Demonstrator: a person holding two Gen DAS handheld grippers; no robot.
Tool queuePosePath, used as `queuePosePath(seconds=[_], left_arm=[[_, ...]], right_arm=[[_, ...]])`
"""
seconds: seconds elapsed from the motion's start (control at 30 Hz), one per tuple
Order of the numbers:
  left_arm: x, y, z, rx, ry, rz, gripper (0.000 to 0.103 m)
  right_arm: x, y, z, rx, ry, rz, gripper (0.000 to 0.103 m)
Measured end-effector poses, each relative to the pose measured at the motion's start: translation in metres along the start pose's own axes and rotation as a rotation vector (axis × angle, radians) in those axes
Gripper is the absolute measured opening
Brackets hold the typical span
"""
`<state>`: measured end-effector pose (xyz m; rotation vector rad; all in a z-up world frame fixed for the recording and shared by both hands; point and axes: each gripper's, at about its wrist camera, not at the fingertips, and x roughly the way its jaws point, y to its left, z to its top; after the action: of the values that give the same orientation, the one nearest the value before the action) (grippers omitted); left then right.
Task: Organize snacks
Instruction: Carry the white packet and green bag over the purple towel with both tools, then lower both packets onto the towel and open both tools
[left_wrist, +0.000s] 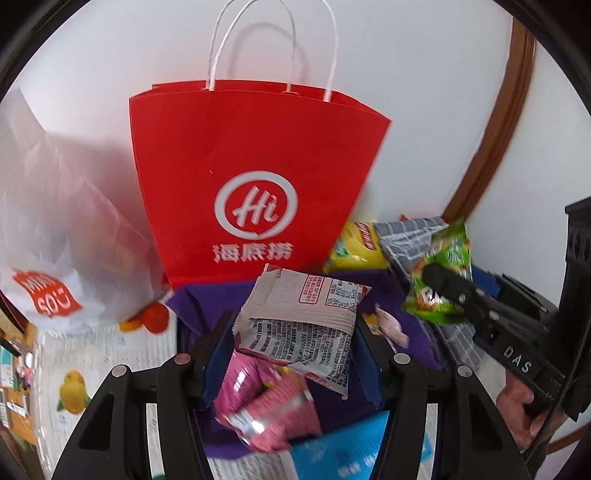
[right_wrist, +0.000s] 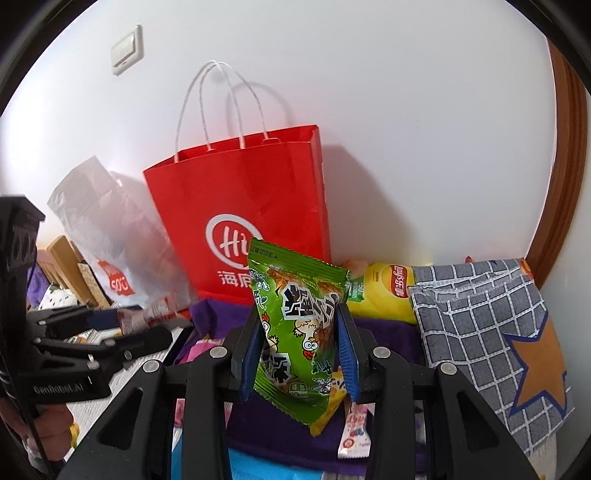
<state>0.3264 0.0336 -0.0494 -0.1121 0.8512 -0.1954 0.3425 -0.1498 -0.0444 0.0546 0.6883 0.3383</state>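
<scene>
The left gripper (left_wrist: 295, 354) has its jaws clenched on a grey crinkly snack packet (left_wrist: 299, 325) (printed side up). The right gripper (right_wrist: 299, 354) grips a green snack bag (right_wrist: 295, 325); a tall red paper bag (right_wrist: 240, 206) stands at 11 o'clock.

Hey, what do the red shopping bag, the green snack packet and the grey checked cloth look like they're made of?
Red shopping bag: likely matte paper, with sharp creases and twisted white cord handles.
Green snack packet: probably glossy plastic film, with shiny crinkles and a serrated sealed edge.
Grey checked cloth: seemingly soft woven fabric, with a stitched hem.
</scene>
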Motion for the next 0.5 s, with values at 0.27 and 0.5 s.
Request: queuePosePath(seconds=[0.27, 0.5], left_arm=[[0.054, 0.034, -0.015, -0.064, 0.105, 0.015, 0.057], [0.057, 0.048, -0.018, -0.093, 0.122, 0.004, 0.057]], right_arm=[[0.045, -0.016, -0.013, -0.003, 0.103, -0.037, 0.037], [0.069, -0.024, -0.024, -0.014, 0.165, -0.062, 0.037]])
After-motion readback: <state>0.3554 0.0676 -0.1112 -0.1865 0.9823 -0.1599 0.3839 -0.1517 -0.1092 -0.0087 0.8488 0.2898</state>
